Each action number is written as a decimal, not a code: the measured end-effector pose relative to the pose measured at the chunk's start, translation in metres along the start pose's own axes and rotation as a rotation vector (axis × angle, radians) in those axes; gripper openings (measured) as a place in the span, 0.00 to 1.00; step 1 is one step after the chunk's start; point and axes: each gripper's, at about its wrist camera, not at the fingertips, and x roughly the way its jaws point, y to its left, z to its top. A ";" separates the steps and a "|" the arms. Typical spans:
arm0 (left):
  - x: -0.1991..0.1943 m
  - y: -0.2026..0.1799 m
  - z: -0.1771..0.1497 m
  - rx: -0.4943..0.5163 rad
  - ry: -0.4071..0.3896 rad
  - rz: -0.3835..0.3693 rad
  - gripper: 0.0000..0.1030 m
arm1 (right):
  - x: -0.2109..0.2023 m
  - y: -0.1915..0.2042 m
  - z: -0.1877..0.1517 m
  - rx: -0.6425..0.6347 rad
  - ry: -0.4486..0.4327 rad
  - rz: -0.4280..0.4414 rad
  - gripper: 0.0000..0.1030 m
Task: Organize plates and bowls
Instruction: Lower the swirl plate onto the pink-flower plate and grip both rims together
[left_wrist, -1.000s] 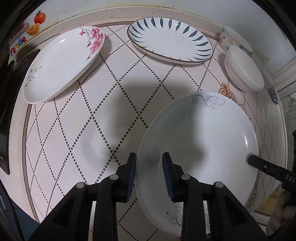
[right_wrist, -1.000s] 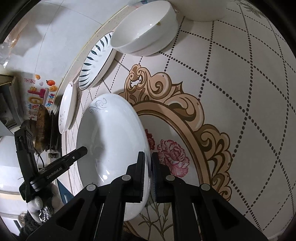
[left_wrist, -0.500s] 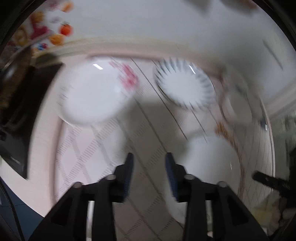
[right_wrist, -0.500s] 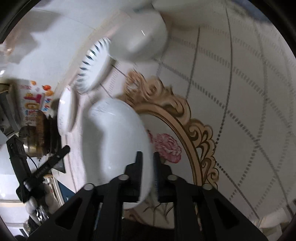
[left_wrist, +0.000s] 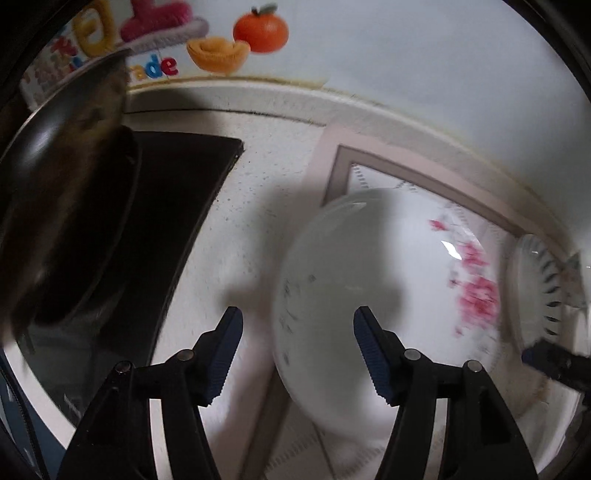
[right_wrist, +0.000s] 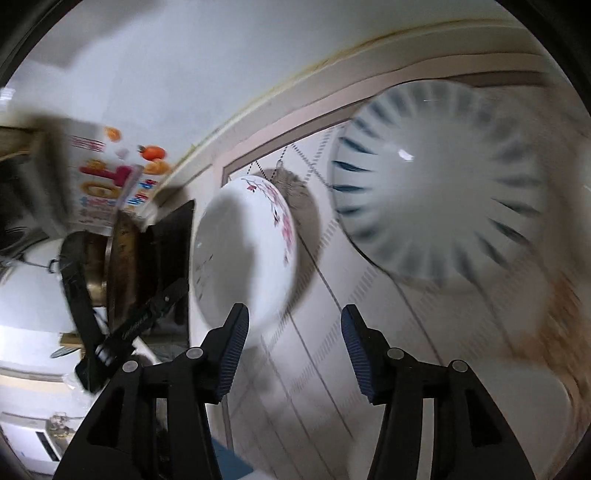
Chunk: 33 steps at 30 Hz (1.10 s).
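Observation:
A white oval plate with pink blossoms (left_wrist: 384, 295) lies on the patterned mat just ahead of my left gripper (left_wrist: 298, 354), which is open and empty, its fingers either side of the plate's near left edge. The same plate shows in the right wrist view (right_wrist: 243, 251). My right gripper (right_wrist: 294, 347) is open and empty, above the mat between the blossom plate and a white plate with dark blue petal strokes (right_wrist: 443, 184). That blue plate shows at the right edge of the left wrist view (left_wrist: 539, 288). Both views are motion-blurred.
A black stove top (left_wrist: 173, 229) with a dark wok (left_wrist: 62, 206) lies left of the mat. The white tiled wall with fruit stickers (left_wrist: 258, 33) runs behind. The left gripper's body (right_wrist: 122, 328) shows at the left of the right wrist view.
Both grippers have opened wide; the right one let go of the scroll-patterned plate. Both swung left and away toward the blossom plate and the blue plate; that scroll plate is out of view.

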 end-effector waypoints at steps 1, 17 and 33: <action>0.008 0.002 0.004 0.009 0.011 -0.007 0.59 | 0.015 0.005 0.011 -0.001 0.004 -0.019 0.54; 0.019 0.012 0.001 0.016 0.040 -0.093 0.19 | 0.068 0.002 0.035 0.001 -0.038 -0.108 0.09; -0.078 -0.087 -0.064 0.102 -0.021 -0.210 0.19 | -0.077 -0.045 -0.040 -0.024 -0.125 -0.053 0.09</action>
